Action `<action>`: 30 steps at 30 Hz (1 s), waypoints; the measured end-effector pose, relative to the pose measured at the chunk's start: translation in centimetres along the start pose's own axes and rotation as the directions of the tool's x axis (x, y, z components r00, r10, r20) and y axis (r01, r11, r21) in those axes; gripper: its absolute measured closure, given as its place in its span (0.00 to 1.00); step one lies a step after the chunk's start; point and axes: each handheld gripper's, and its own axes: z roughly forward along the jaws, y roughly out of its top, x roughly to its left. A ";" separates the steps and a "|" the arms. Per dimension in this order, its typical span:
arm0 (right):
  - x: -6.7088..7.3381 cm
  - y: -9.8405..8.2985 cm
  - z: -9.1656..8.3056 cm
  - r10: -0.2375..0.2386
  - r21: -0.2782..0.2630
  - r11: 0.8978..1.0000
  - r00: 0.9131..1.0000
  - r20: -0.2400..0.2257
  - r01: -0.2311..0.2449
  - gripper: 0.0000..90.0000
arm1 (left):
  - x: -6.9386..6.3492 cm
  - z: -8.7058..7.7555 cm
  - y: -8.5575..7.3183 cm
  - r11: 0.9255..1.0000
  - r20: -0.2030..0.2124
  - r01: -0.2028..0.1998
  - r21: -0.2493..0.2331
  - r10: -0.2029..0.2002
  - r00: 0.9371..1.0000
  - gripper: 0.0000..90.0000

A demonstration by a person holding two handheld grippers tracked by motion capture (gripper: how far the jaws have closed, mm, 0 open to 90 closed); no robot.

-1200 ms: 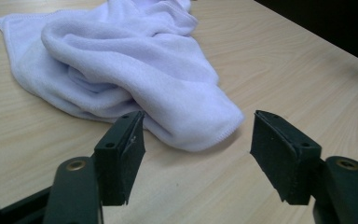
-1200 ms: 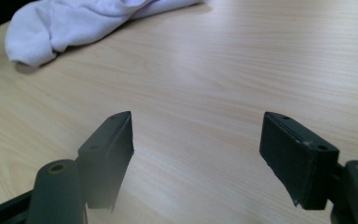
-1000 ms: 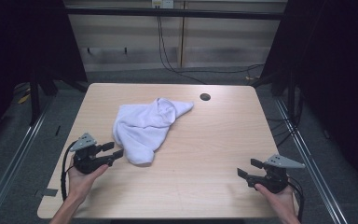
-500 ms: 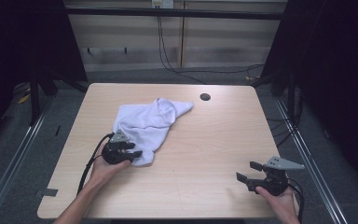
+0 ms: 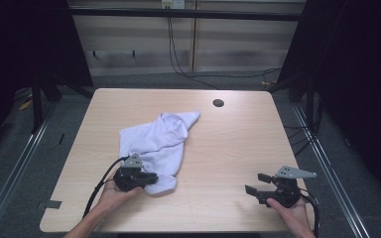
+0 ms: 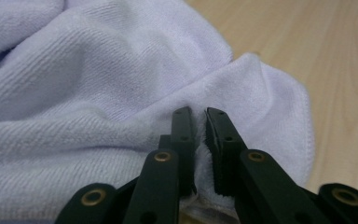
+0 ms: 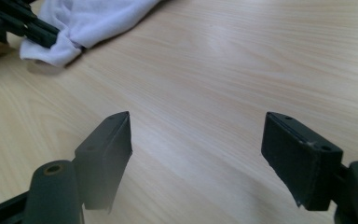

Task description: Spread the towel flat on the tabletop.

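Left gripper [image 5: 151, 177]: jaws just closing, pinched the towel [image 5: 154, 144] fold; towel ran toward 1 o'clock
Right gripper [image 5: 256, 184]: jaws apart, empty; towel well apart at 10 o'clock

Bare table [image 5: 228, 148] (right of towel [image 5: 154, 144])

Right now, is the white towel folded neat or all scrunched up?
Scrunched up. The white towel lies in a rumpled heap with wrinkles and one corner poking out, and the left gripper pinches a fold at its near edge.
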 end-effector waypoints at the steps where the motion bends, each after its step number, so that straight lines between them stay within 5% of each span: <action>1: 0.4 0.1 0.1 -0.008 -0.003 1.000 1.000 -0.006 0.008 0.28 | -0.8 0.0 -0.1 1.000 0.023 0.003 0.007 -0.003 1.000 0.91; 10: 1.9 0.7 1.3 -0.040 0.029 0.999 0.999 -0.019 0.041 0.32 | -4.9 -1.4 -1.4 0.997 0.116 -0.030 0.066 0.022 0.993 0.86; 13: 3.3 1.2 2.0 -0.066 0.046 0.997 0.997 -0.051 0.068 0.33 | -5.4 -3.6 -2.2 1.000 0.135 -0.014 0.006 0.013 0.991 0.79; 16: 4.4 2.0 3.1 -0.101 0.054 0.993 0.991 -0.093 0.106 0.34 | -4.7 -5.0 -2.0 0.998 0.121 0.024 -0.066 -0.016 0.993 0.69; 22: 4.7 5.1 7.0 -0.147 0.094 0.982 0.978 -0.147 0.162 0.38 | -0.4 -4.6 1.2 0.990 -0.017 0.043 -0.135 -0.046 0.999 0.57; 26: 4.4 7.2 9.5 -0.143 0.074 0.985 0.976 -0.166 0.157 0.38 | 2.4 -1.6 2.0 0.991 -0.011 0.107 -0.078 -0.108 0.994 0.58; 27: 4.3 7.8 10.4 -0.138 0.069 0.986 0.976 -0.171 0.151 0.40 | 2.2 0.2 1.5 0.997 -0.022 0.082 0.014 -0.081 0.996 0.66; 30: 4.3 7.9 11.1 -0.139 0.076 0.985 0.975 -0.173 0.154 0.44 | 1.6 0.4 1.2 0.998 -0.047 0.061 -0.006 -0.061 0.997 0.74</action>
